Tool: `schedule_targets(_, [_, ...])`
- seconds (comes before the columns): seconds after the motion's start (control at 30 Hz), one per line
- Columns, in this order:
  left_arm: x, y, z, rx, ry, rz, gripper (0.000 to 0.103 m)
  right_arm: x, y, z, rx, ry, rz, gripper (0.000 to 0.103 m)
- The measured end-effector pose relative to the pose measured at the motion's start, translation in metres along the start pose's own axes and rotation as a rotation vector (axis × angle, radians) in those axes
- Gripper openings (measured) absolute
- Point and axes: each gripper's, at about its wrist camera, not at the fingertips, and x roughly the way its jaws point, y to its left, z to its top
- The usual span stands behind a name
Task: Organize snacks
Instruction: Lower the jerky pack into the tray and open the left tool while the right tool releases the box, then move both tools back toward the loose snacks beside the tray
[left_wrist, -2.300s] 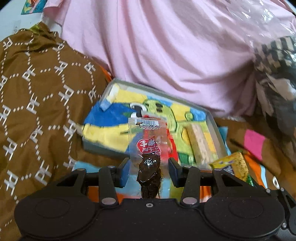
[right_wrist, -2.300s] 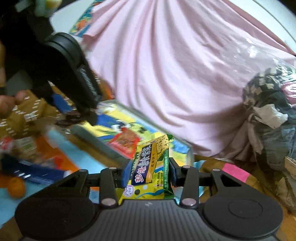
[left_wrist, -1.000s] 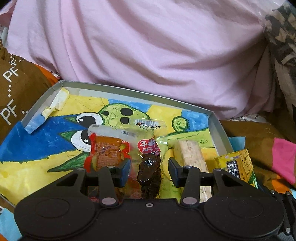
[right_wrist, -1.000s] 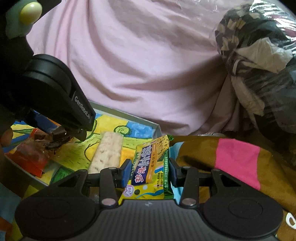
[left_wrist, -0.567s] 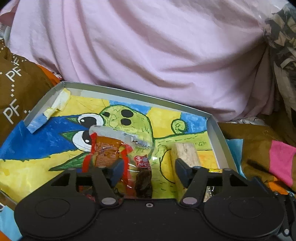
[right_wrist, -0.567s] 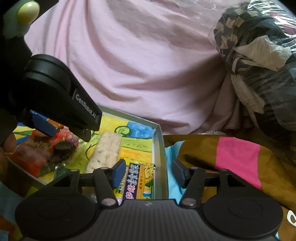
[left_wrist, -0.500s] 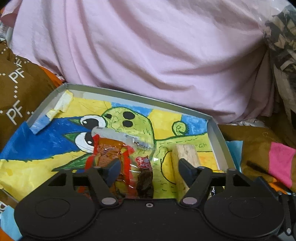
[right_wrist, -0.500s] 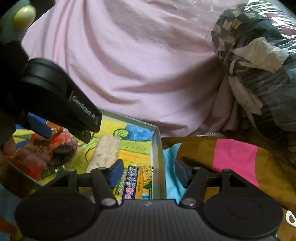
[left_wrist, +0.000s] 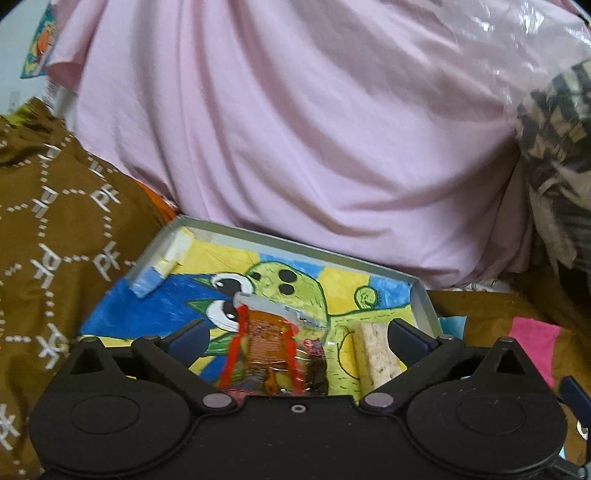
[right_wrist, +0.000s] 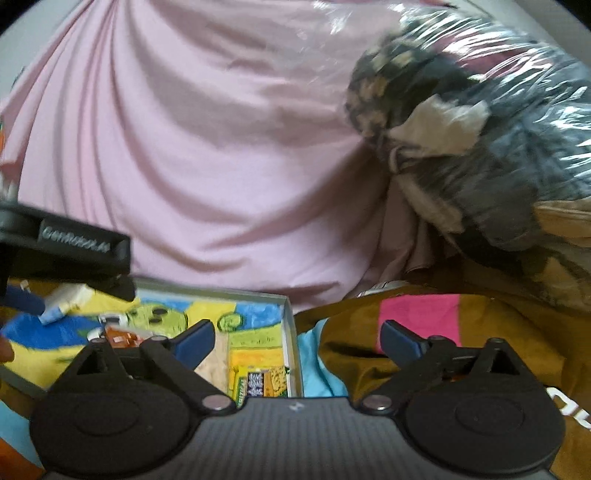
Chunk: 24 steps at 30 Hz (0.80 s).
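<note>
Both tools — left tool (left_wrist: 295, 334) and right tool (right_wrist: 297, 338) — are opening, gripping nothing; snacks are lying in the painted tray (left_wrist: 291, 242): orange packet (left_wrist: 267, 345), beige bar (left_wrist: 373, 350), green-yellow packet (right_wrist: 264, 384) — lettering unreadable.

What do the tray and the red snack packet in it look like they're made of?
Tray: probably thin sheet metal or coated card, with matte grey, folded-up walls. Red packet: thin plastic film, glossy and crinkled, with a clear sealed top edge.
</note>
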Motion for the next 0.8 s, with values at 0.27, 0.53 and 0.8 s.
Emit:
schedule_targets(0.27, [-0.054,0.020,0.001,0.001,-0.043,0.005,0.102,-0.052,-0.008,0.016,0.051,-0.070,0.009,0.103])
schedule_targets(0.53, [-0.113,0.044,-0.004,0.032,-0.062,0.003,0.102,-0.102,-0.006,0.018,0.070,-0.049,0.061,0.103])
schedule_targets(0.8, [-0.161,0.076,-0.011,0.044,-0.071,0.020,0.102,-0.144,0.003,0.009,0.109,0.020,0.149,0.103])
